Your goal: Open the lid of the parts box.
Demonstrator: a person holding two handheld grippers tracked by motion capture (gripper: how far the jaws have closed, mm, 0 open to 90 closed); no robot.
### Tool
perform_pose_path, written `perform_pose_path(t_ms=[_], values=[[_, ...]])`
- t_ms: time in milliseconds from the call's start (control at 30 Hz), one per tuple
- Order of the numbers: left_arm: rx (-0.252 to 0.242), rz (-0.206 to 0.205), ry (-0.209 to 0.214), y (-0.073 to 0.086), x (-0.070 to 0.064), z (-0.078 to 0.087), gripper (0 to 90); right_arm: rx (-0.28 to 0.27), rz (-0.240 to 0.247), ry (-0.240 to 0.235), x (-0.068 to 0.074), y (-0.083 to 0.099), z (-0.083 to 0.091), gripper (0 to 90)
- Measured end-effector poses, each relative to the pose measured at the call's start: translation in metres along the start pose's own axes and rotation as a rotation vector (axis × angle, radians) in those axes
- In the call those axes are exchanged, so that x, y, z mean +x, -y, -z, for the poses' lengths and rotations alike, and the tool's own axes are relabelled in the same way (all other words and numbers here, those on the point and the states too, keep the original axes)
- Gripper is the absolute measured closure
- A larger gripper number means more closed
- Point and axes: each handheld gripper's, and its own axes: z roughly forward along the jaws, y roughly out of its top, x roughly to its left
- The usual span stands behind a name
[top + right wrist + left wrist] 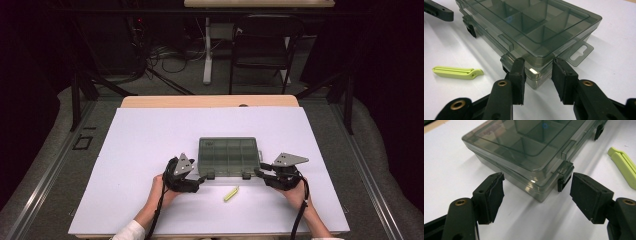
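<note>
A smoky clear organizer box (228, 156) with divided compartments lies lid-down-shut at the middle of the white table. My left gripper (202, 178) is at its front left corner. In the left gripper view that gripper (537, 192) stands open, its jaws wide on either side of the corner and the dark latch (564, 178), touching neither. My right gripper (260, 172) is at the front right corner. In the right gripper view the right gripper (537, 72) has its pads closed against both sides of the box's (531, 27) corner, next to the hang tab (580, 53).
A yellow-green plastic clip (231, 193) lies flat on the white table top (150, 145) just in front of the box, between my hands; this clip (624, 166) lies right of the left gripper's jaws. A chair (262, 45) and cables stand beyond the far edge.
</note>
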Motion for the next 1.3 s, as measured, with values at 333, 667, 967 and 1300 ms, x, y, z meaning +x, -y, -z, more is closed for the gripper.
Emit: perform_pose_path(t_ms=[333, 667, 967, 1300], values=[[-0.048, -0.033, -0.05, -0.002, -0.002, 0.005, 37.6, -0.016, -0.01, -0.001, 0.0, -0.001, 0.002, 64.8], [-0.081, -0.079, -0.086, -0.004, -0.006, 0.007, 45.7, -0.058, -0.03, -0.002, -0.001, -0.002, 0.003, 66.7], [-0.092, -0.124, -0.134, -0.005, -0.01, 0.007, 49.9, -0.076, -0.037, -0.005, -0.002, -0.002, 0.005, 67.7], [-0.116, -0.136, -0.15, -0.004, -0.009, 0.006, 55.1, -0.073, -0.007, 0.017, 0.0, -0.003, 0.005, 67.1]])
